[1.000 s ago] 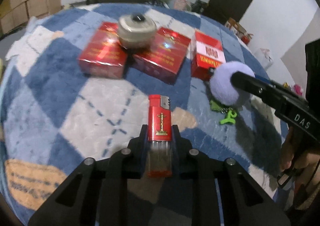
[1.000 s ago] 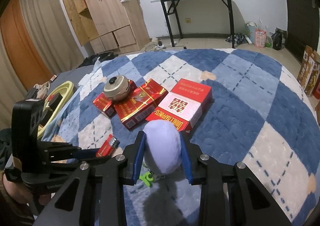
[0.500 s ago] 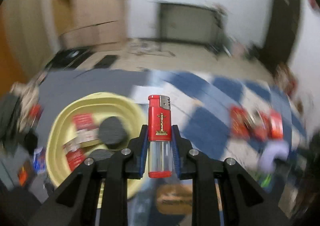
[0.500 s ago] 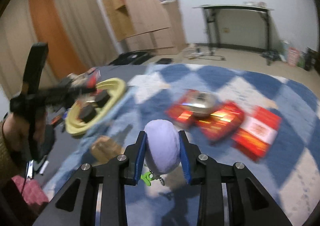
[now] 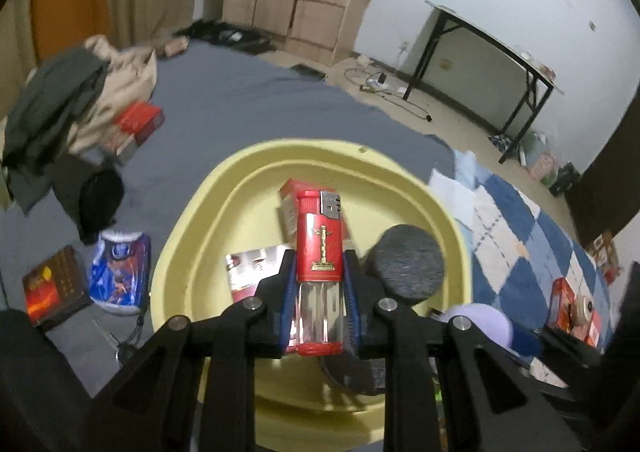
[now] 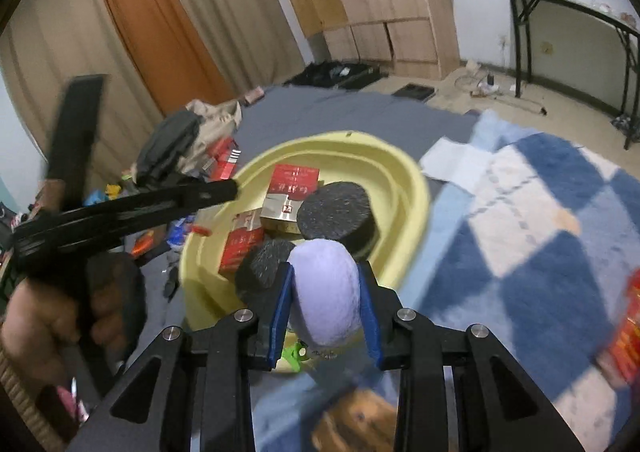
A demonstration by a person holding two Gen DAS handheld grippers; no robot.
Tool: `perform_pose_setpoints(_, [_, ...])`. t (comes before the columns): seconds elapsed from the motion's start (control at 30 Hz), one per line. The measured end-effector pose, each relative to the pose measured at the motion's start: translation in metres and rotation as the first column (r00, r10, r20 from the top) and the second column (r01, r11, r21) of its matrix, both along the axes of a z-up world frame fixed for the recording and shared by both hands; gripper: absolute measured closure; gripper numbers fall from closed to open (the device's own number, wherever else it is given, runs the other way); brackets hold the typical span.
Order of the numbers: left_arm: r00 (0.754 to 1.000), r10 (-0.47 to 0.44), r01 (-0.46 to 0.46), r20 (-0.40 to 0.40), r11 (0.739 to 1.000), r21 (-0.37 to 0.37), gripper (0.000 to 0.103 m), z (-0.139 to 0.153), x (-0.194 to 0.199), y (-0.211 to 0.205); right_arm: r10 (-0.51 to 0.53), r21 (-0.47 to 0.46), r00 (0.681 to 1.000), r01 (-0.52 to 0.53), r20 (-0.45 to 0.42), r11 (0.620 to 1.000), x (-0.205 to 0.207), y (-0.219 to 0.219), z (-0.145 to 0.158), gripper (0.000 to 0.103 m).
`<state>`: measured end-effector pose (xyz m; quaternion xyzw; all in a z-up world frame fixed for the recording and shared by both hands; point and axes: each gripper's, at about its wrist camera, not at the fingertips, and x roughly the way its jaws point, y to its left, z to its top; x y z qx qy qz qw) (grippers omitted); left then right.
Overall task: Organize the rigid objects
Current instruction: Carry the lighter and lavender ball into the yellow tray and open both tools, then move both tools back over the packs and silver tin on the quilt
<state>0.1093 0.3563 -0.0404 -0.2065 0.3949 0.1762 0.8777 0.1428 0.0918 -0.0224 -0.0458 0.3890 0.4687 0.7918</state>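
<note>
My left gripper (image 5: 319,272) is shut on a red lighter (image 5: 320,248) and holds it above the yellow basin (image 5: 192,252). The basin holds red boxes (image 6: 292,181) and dark round pucks (image 6: 334,209). My right gripper (image 6: 324,292) is shut on a lilac pompom keychain (image 6: 325,294) with a green charm (image 6: 294,352) hanging below, just above the basin's near rim (image 6: 408,211). The left gripper shows in the right wrist view (image 6: 224,189) reaching over the basin.
Clothes (image 5: 60,99), a red box (image 5: 138,123), a blue packet (image 5: 118,272) and a dark book (image 5: 52,288) lie on the grey sheet left of the basin. Red boxes and a round tin (image 5: 576,308) sit on the blue checked blanket (image 6: 540,252) at right.
Both grippers have swung left from the checked blanket to over the yellow basin, still holding the lighter and the pompom.
</note>
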Motion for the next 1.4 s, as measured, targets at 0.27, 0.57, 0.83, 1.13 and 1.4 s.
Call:
perform_pose_setpoints(0.27, [0.998,0.008,-0.014,-0.056,0.995,-0.102,0.083,-0.041,0.005,0.015,-0.016,-0.061,1.000,0.015,-0.007,0.998,0.015,0.053,-0.030,0.072])
perform_pose_setpoints(0.57, [0.998,0.055,-0.058,-0.024,0.989,-0.133,0.083,-0.042,-0.004,0.027,-0.005,-0.070,1.000,0.006,0.018,0.998,0.013,0.062,-0.035,0.059])
perform_pose_setpoints(0.83, [0.990,-0.095,0.092,0.106,0.995,0.028,0.000,0.035,0.004,-0.037,-0.117,0.026,0.990,0.116,0.076,0.993,-0.007,-0.004,0.003,0.002])
perform_pose_setpoints(1.13, [0.918,-0.375,0.378,0.131,0.926,0.005,0.000,0.066,0.009,-0.205,-0.388,0.035,0.902,0.389,0.189,0.921,-0.040,-0.209,0.046,0.000])
perform_pose_setpoints(1.4, [0.883,-0.460,0.462,0.089,0.887,0.005,0.000,0.056,-0.041,-0.300,-0.529,-0.020,0.814,0.549,0.241,0.835,-0.105,-0.380,0.072,0.000])
